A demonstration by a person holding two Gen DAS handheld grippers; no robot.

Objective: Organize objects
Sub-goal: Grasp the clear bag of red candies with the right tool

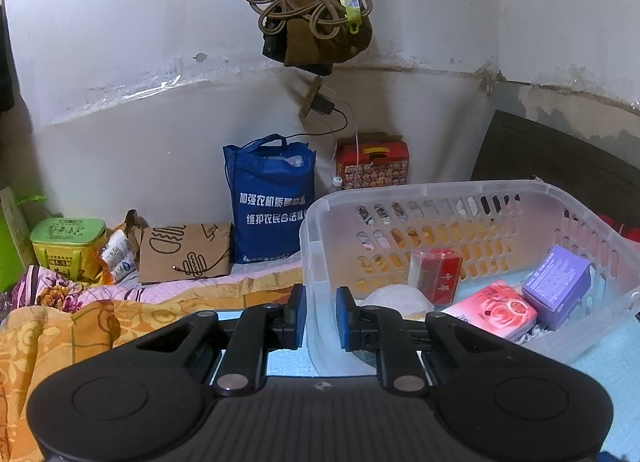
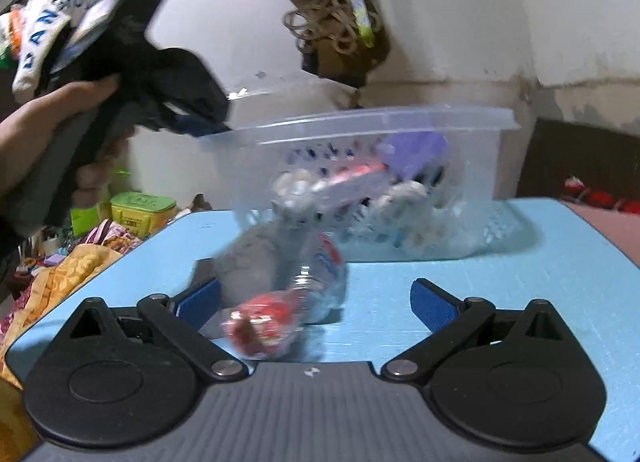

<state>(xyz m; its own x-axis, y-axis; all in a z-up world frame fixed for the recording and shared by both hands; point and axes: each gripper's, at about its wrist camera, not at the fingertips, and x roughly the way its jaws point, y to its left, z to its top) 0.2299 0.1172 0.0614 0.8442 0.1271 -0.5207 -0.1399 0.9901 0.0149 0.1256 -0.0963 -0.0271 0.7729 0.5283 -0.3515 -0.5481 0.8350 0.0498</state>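
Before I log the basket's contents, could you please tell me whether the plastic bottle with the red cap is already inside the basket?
No, the plastic bottle lies on the blue table in front of the basket.

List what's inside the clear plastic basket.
Inside the basket: a red box, a pink rose-printed pack, a purple box and something white, partly hidden behind the near wall.

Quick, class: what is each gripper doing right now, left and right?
Left gripper: closed on the rim of the translucent plastic basket.
Right gripper: open, holding nothing; a clear plastic bottle with a red cap lies between its jaws.
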